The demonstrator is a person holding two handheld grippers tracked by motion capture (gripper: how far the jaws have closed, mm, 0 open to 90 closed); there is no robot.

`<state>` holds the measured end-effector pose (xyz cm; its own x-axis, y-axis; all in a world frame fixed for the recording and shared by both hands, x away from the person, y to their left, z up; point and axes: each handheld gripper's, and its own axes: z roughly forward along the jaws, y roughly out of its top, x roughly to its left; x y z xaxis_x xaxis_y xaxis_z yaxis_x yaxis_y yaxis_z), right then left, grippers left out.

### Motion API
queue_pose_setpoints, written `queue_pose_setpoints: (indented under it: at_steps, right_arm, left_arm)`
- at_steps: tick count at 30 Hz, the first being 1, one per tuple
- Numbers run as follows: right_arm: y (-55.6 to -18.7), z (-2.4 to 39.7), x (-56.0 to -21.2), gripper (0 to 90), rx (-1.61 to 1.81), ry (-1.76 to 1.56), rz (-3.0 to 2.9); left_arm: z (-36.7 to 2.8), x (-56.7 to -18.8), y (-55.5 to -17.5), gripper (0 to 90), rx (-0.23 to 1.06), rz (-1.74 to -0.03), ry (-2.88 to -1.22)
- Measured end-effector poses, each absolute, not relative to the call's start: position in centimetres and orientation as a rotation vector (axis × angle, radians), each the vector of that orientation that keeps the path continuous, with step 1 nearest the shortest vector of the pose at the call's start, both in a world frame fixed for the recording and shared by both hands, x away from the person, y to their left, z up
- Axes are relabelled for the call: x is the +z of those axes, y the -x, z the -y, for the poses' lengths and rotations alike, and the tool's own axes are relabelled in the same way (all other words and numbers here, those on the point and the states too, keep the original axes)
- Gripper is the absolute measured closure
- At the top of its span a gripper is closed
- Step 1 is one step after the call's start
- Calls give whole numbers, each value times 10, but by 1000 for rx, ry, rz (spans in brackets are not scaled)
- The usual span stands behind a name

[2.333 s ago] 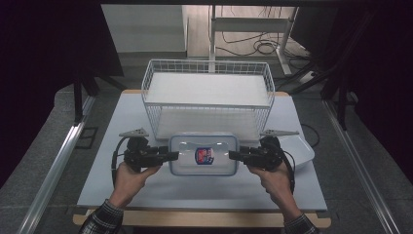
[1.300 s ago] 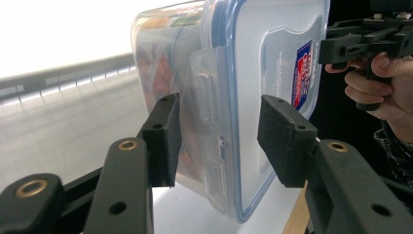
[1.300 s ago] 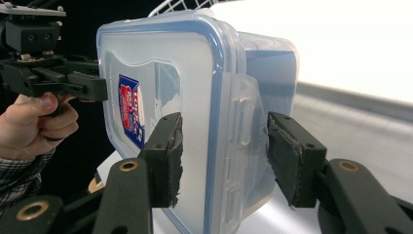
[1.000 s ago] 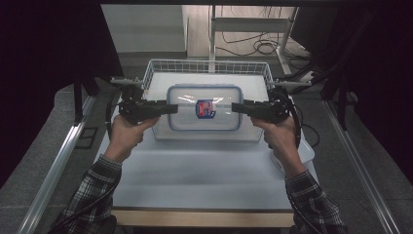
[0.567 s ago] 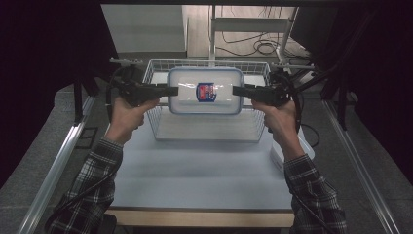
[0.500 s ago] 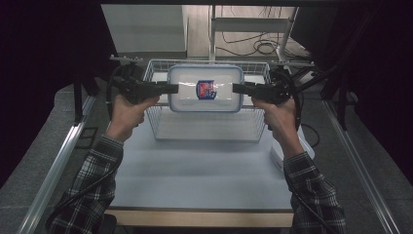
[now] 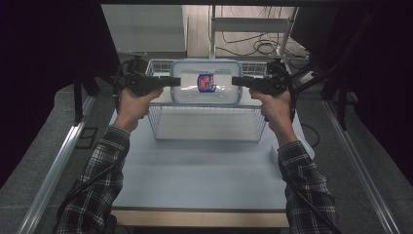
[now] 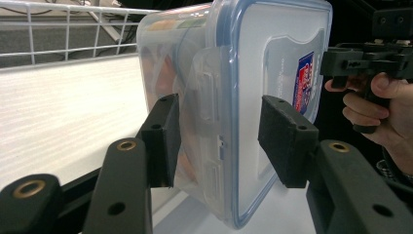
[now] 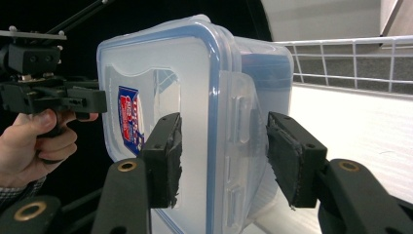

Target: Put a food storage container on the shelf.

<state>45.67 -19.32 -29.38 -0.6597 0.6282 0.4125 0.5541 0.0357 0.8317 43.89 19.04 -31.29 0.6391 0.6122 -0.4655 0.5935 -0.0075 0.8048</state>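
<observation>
container [image 7: 206, 88] clear glossy plastic, smooth; basket [image 7: 209, 127] white coated wire; table [image 7: 195, 180] matt grey; sleeves [image 7: 92, 185] plaid cloth.

White table [image 7: 204, 180]; wire basket [image 7: 209, 124] stands at far end.

The right claw [image 9: 221, 161] clamps a clear, blue-rimmed container [image 9: 195, 97] by its end latch; the left claw [image 9: 100, 100] meets its far end.
</observation>
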Motion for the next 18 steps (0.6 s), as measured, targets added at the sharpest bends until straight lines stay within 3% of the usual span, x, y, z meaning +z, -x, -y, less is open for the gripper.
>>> queue_pose_setpoints:
  at_steps: [12, 15, 18]
  right_arm:
    - [-467, 193, -300, 476, 1734, -1350, -2168]
    - [-467, 193, -300, 469, 1720, -1357, -2173]
    - [-468, 192, -302, 445, 1683, -1378, -2162]
  left_arm:
    - [-185, -317, -444, 463, 121, -991, -1681]
    - [-182, -318, -444, 509, 151, -1000, -1705]
    - [-178, -322, -446, 492, 167, -1022, -1726]
